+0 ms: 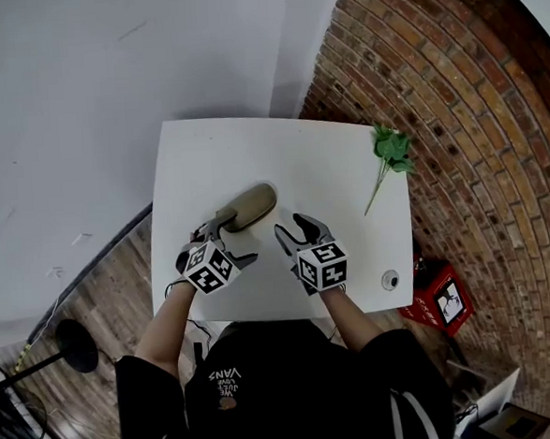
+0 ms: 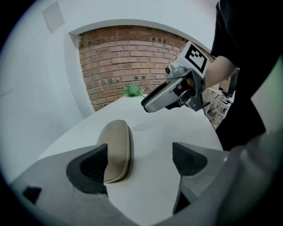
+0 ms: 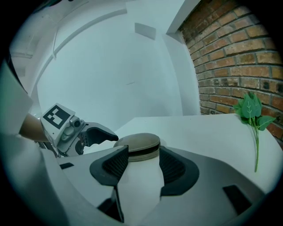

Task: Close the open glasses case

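Only the head view takes in the whole white table [image 1: 332, 168]. The glasses case [image 1: 251, 206] lies on it, with a green sprig [image 1: 390, 151] well apart to the case's right. The left gripper [image 1: 225, 242] is at the case's near end and the right gripper [image 1: 296, 231] is just beside the case. The left gripper view shows that claw released, jaws wide. Its left pad covers the case's near edge, so contact there cannot be told. The right gripper view shows jaws apart and empty, with the case just beyond. The lid is down over a dark seam, and anything inside is hidden.
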Tool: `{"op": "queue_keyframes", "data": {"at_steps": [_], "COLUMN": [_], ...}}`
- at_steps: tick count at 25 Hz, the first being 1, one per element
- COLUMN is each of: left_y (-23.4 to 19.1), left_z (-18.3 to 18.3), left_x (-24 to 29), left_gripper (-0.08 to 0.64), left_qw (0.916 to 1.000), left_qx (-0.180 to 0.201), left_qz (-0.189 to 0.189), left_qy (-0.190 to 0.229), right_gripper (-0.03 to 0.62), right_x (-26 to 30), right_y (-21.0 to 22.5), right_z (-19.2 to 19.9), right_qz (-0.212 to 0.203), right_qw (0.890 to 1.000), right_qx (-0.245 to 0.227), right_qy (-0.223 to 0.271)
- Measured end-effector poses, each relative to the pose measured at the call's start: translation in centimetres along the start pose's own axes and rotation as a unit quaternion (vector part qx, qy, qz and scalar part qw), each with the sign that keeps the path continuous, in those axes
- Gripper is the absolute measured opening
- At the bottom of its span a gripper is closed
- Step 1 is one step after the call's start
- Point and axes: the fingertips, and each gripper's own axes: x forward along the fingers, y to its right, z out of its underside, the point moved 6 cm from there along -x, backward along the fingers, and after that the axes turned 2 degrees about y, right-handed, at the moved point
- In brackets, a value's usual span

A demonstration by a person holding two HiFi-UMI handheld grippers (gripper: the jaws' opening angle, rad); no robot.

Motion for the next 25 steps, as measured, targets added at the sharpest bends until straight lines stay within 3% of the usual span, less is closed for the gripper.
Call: {"op": "queue_keyframes", "data": {"at_steps": [7,16,24,25], "left_y": [0.8,2.3,5.5,5.9], "left_z": [-0.3,-0.5,-1.1,-1.2], "left_x": [-2.0,-7.6,-11.9,-12.4], "left_gripper": [0.443,0.274,0.102,0.083], "left_qw": [0.9996,0.9914,0.9804,0.9787], "left_qx": [0.014,0.016,0.018,0.014], "left_qz": [-0.010,-0.088,-0.127,-0.134], "left_qy": [0.021,0.096,0.149,0.155], "right_gripper": [0.209,0.182,0.002,0.002], "right_x": [-1.9,-6.1,-10.3,-10.7], "right_y": [-1.8,-5.5,-8.2,-8.4], "right_z": [-0.1,1.0,1.7,1.7], "right_qz": [0.020,0.065,0.083,0.079], "right_qw": [1.000,0.995,0.989,0.989], "right_qx": [0.000,0.010,-0.005,-0.007], "right_qy": [0.022,0.076,0.120,0.123]}}
